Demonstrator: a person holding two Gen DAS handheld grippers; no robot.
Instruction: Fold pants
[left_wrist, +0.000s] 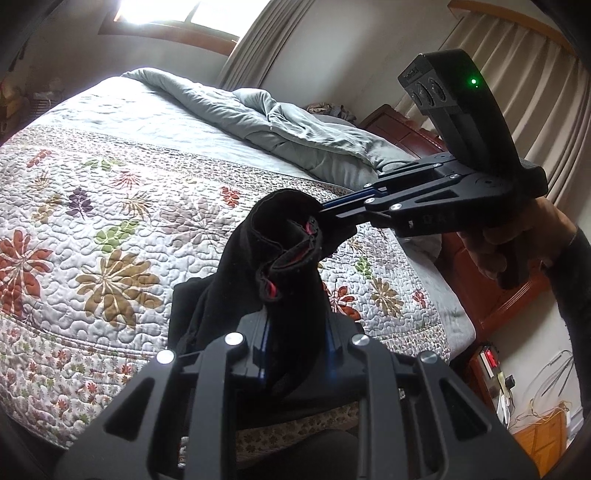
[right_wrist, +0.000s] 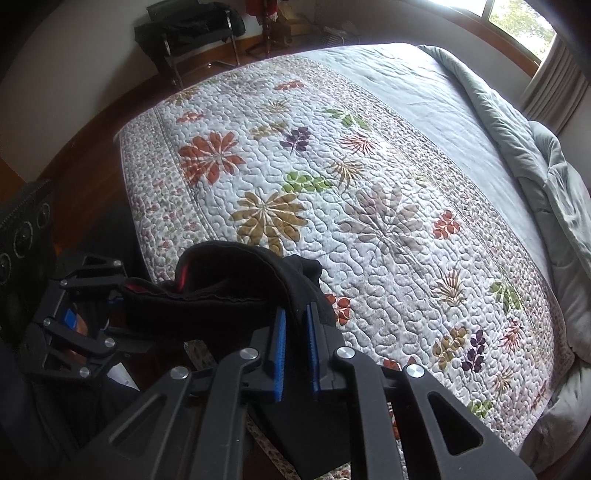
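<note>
Both jaws clenched on black pants (left_wrist: 291, 254) (waistband edge), held above quilt's (right_wrist: 369, 221) near edge, open bed beyond.

You are in a home bedroom: a wide bed (right_wrist: 424, 92) under a floral quilt (right_wrist: 332, 206) and a rumpled grey duvet (left_wrist: 295, 122), curtains (left_wrist: 517, 66) beside a window (left_wrist: 170, 14), a red-brown wooden headboard (left_wrist: 399, 125), and what may be a dark chair (right_wrist: 192, 29) by the wall.

The pants (left_wrist: 284, 258) are matt black cloth with red lining, the quilt (right_wrist: 388, 236) puckered stitched cotton, the bed frame (left_wrist: 509, 295) glossy reddish wood.
</note>
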